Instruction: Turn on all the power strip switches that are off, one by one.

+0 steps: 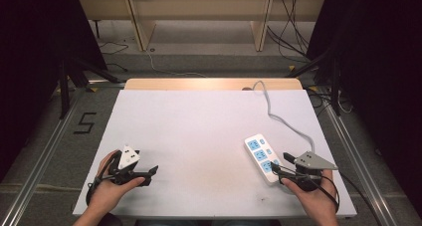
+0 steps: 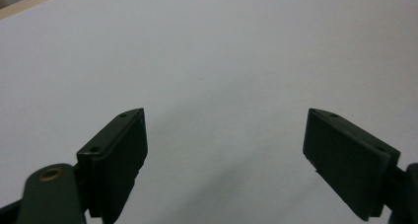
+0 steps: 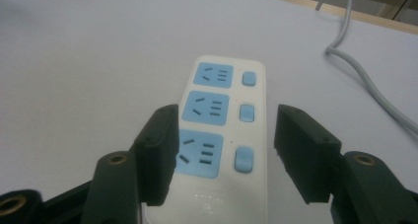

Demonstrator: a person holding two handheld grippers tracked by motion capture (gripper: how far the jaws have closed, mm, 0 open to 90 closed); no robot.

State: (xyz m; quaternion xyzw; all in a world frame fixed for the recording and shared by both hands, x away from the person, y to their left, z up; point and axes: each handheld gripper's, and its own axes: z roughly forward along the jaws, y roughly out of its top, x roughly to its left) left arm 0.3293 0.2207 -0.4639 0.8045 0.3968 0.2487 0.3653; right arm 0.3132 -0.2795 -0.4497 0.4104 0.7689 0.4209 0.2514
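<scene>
High view: power strip flat nr desk right edge, front corner; right gripper at its near end. Left gripper view: left gripper spread, idle over bare desk. Right gripper view: jaws spread, straddling strip's near end, not pinching, prob lining up a grab.

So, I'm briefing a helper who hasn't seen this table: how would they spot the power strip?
On the white table, look to its near right side, by the right gripper. There lies the power strip: a white bar with three blue sockets and a grey cable.
</scene>
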